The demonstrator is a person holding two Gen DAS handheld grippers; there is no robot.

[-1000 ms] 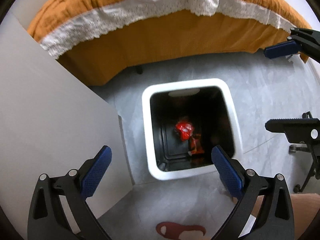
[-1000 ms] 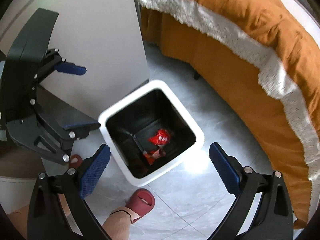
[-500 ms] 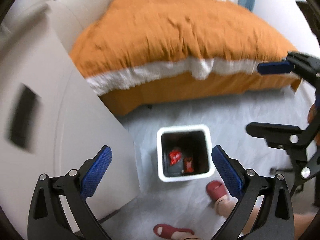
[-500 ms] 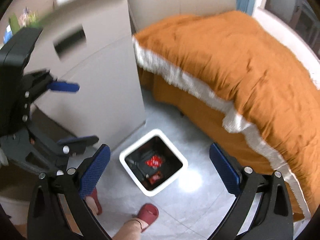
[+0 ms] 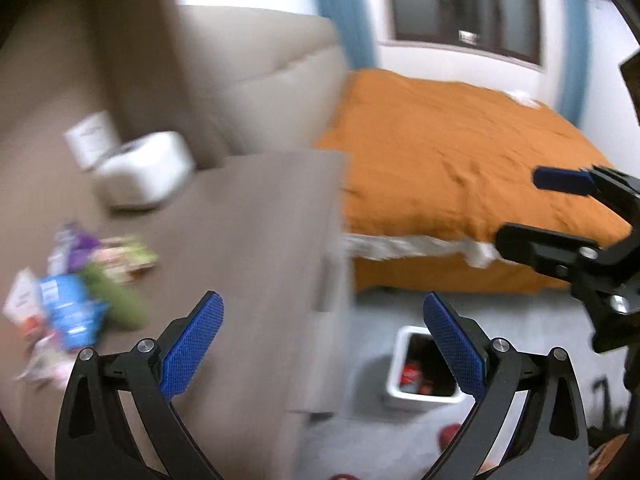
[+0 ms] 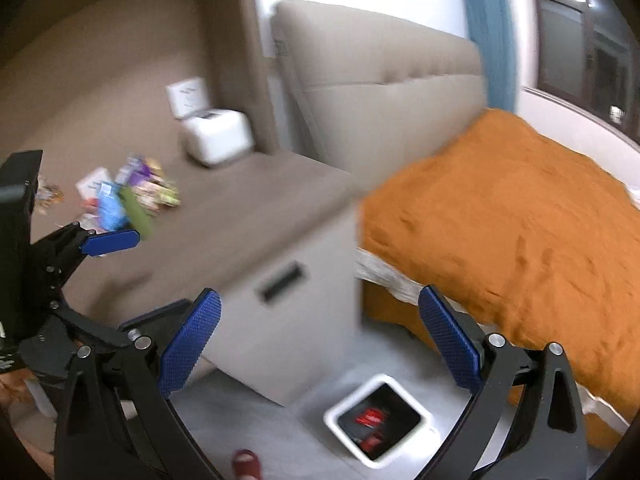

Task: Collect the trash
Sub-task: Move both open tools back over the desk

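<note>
Orange-covered bed [image 5: 460, 152], beige nightstand [image 6: 256, 216], white box [image 6: 216, 136], blue curtain [image 6: 488, 32], window [image 5: 464, 4]

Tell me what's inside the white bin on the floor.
The white bin holds red wrappers on its dark bottom. Its near wall and the right tongs hide the rest.

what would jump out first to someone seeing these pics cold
The big orange bedspread fills the right side of both views, below the window. Next comes the bright heap of wrappers on the brown cabinet top at left, near a white box. Down on the grey floor stands a white bin with red trash inside, framed by the right gripper, its blue-padded jaws wide open.
</note>
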